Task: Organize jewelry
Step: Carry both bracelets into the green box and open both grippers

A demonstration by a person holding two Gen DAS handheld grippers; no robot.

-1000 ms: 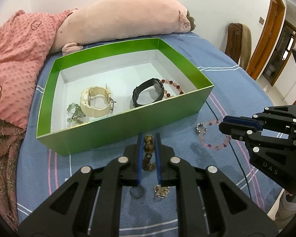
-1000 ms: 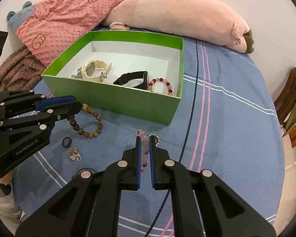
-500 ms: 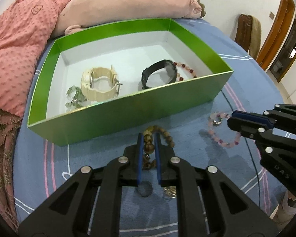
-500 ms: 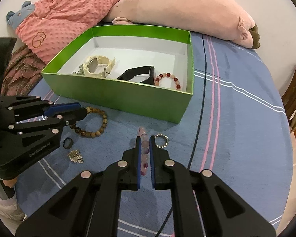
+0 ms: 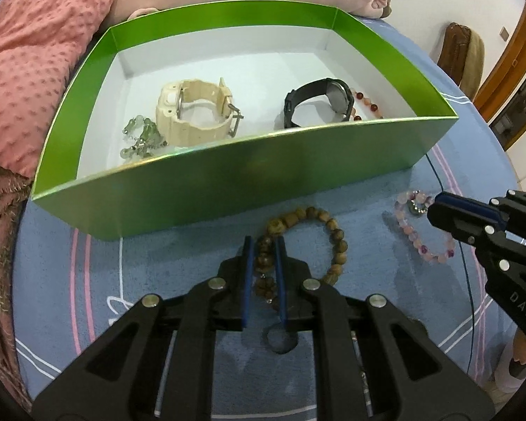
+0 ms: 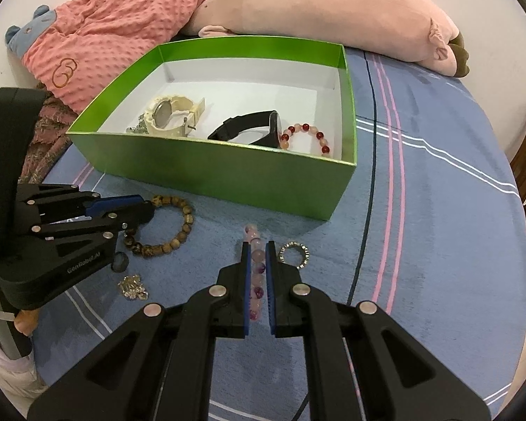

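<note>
A: Item one, left tongs (image 5: 263, 245)?
B: Lower centre of the left wrist view, reaching level and forward toward the green box (image 5: 249, 175). Clamped on the wooden bead bracelet (image 5: 328, 226); beads sit between the blue pads, and the rest of the loop lies on the blue bed cover (image 5: 70, 280) just in front of the box's near wall.

A: Item two, right tongs (image 6: 257, 249)?
B: Lower centre of the right wrist view, also pointing toward the box. Closed on the pink bead bracelet (image 6: 254, 233); several beads show in the narrow gap and a few stick out past the tips. In the left wrist view these tongs enter from the right edge with the bracelet's loop lying on the cover.

A: Loose pieces on the cover?
B: Small beaded ring (image 6: 294, 254) just right of the right tongs' tips. Dark ring (image 6: 120, 262) and a gold chain cluster (image 6: 132, 286) at lower left, near the left tongs.

A: Box contents?
B: Cream watch (image 5: 196, 114) left of centre, green bead piece (image 5: 140, 138) beside it at far left, black watch (image 5: 319, 105) right of centre, red-and-pink bead bracelet (image 6: 307, 138) against the right wall.

A: Background?
B: Pink plush pillow (image 6: 333, 10) along the top, behind the box; dotted pink blanket (image 6: 105, 24) at upper left.
</note>
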